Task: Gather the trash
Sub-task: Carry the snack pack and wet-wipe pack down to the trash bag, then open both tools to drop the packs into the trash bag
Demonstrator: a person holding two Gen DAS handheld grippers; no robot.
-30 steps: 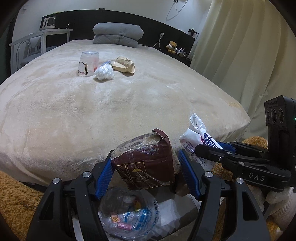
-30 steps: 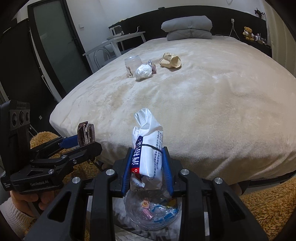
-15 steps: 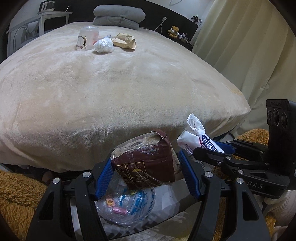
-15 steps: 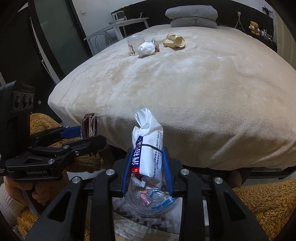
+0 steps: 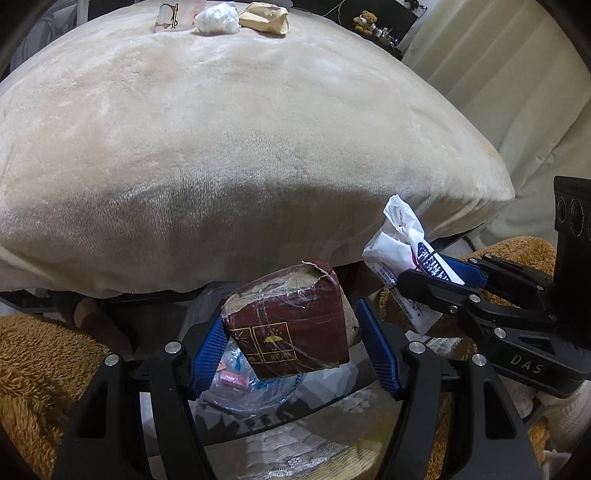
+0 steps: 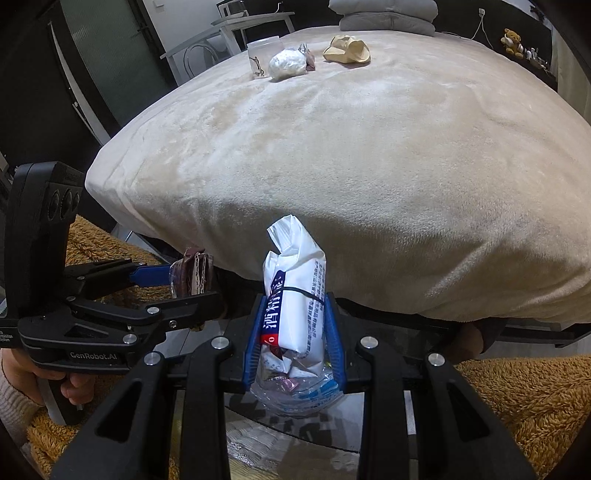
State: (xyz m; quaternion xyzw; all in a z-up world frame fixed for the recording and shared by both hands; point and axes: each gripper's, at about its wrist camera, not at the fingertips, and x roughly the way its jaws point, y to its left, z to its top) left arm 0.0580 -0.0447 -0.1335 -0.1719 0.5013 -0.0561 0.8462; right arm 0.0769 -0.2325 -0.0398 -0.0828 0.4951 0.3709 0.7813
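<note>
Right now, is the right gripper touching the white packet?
Touching. The right wrist view shows the right gripper pinching the white packet between both blue pads.

A home bedroom: a wide bed under a beige plush blanket, grey pillows against a dark headboard, a teddy bear nearby, cream curtains alongside.

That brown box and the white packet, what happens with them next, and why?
Probably lower both a little, then let go. The left tool holds the brown box and the right tool holds the white packet just above a clear bag already holding wrappers.
</note>
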